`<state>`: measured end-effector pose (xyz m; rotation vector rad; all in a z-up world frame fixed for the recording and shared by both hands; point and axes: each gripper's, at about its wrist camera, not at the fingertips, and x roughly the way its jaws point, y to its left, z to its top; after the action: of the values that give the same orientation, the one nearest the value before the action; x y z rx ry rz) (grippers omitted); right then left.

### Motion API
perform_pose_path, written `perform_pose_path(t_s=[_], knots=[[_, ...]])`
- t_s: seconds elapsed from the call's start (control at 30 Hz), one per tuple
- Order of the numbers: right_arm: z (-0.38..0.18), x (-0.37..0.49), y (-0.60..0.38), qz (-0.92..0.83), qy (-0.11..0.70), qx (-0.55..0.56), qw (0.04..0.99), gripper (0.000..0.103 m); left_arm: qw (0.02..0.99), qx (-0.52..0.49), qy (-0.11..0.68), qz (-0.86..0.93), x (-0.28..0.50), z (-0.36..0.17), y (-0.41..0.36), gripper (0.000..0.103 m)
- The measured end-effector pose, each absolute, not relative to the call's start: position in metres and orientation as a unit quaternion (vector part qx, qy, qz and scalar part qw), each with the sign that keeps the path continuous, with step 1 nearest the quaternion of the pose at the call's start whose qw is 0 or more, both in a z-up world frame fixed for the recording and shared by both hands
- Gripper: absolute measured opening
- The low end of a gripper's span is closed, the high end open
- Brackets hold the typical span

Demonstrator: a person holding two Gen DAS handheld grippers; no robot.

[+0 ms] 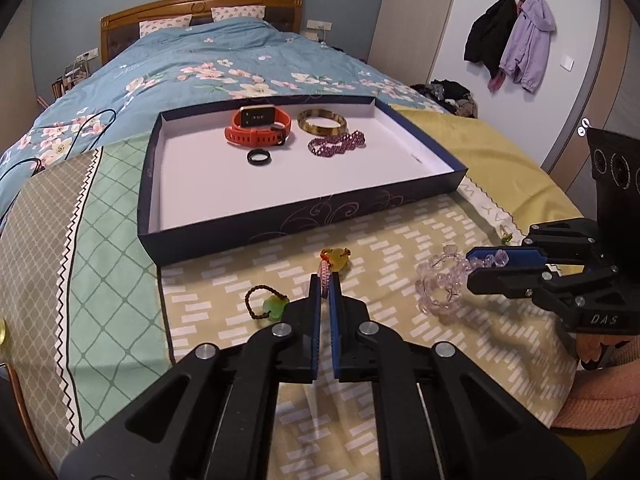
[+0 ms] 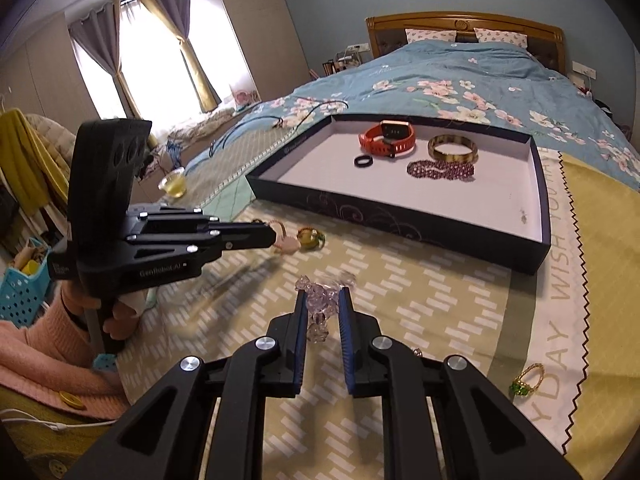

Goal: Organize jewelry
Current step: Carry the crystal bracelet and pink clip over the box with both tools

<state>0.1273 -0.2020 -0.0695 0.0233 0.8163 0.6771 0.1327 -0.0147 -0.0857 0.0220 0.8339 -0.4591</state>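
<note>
1. Jewelry scattered over a patterned cloth (image 1: 400,320) on a bed, part of it already in a shallow dark box (image 1: 280,224) with a white floor.
2. Inside the box: orange watch (image 1: 258,128), amber bangle (image 1: 322,122), purple bead strand (image 1: 337,144), black ring (image 1: 259,157) — all near the far wall, close together.
3. Left gripper (image 1: 326,286) clenched on a pink braided cord (image 1: 325,276), amber pendant (image 1: 338,258) lying just past the fingertips, in front of the box.
4. Green charm on a brown cord (image 1: 266,304) resting just left of that gripper, untouched.
5. Right gripper (image 2: 323,300) clamped on a clear crystal bracelet (image 2: 320,304) — beads bunched between the blue pads (image 2: 301,344), the rest against the cloth.
6. Gold ring with a green stone (image 2: 527,380) lying apart on the cloth's white border, right of the right gripper.
</note>
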Motion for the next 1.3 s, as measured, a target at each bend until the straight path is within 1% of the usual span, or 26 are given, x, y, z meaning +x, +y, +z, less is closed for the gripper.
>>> perform_pose_path(t_s=[0.2,0.27,0.37,0.43,0.5,0.6,0.73,0.77,0.97,1.3], knots=[[-0.057,0.131,-0.207,0.323,0.372,0.027,0.870,0.013,0.893,0.010,0.391,-0.224,0.129,-0.079,-0.014,0.004],[-0.054,0.132,-0.207,0.320,0.368,0.026,0.873,0.013,0.888,0.006,0.402,-0.223,0.134,-0.083,-0.013,0.004],[-0.055,0.133,-0.206,0.318,0.369,0.023,0.873,0.013,0.884,0.004,0.415,-0.216,0.140,-0.091,-0.014,0.007],[-0.056,0.134,-0.205,0.318,0.372,0.024,0.872,0.013,0.881,0.004,0.420,-0.218,0.142,-0.094,-0.015,0.016],[-0.059,0.135,-0.205,0.318,0.375,0.024,0.871,0.013,0.880,0.004,0.420,-0.221,0.144,-0.095,-0.016,0.017],[-0.061,0.136,-0.205,0.317,0.378,0.027,0.870,0.013,0.877,0.005,0.425,-0.225,0.146,-0.097,-0.018,0.017],[-0.061,0.137,-0.205,0.316,0.375,0.028,0.871,0.013,0.881,0.010,0.417,-0.223,0.144,-0.095,-0.020,0.008],[-0.060,0.137,-0.205,0.316,0.373,0.027,0.872,0.013,0.882,0.011,0.415,-0.222,0.143,-0.094,-0.021,0.007],[-0.051,0.138,-0.208,0.313,0.360,0.025,0.878,0.013,0.887,0.009,0.404,-0.224,0.137,-0.087,-0.020,0.007],[-0.031,0.149,-0.212,0.306,0.333,0.016,0.892,0.013,0.903,0.004,0.364,-0.227,0.128,-0.056,-0.014,0.007]])
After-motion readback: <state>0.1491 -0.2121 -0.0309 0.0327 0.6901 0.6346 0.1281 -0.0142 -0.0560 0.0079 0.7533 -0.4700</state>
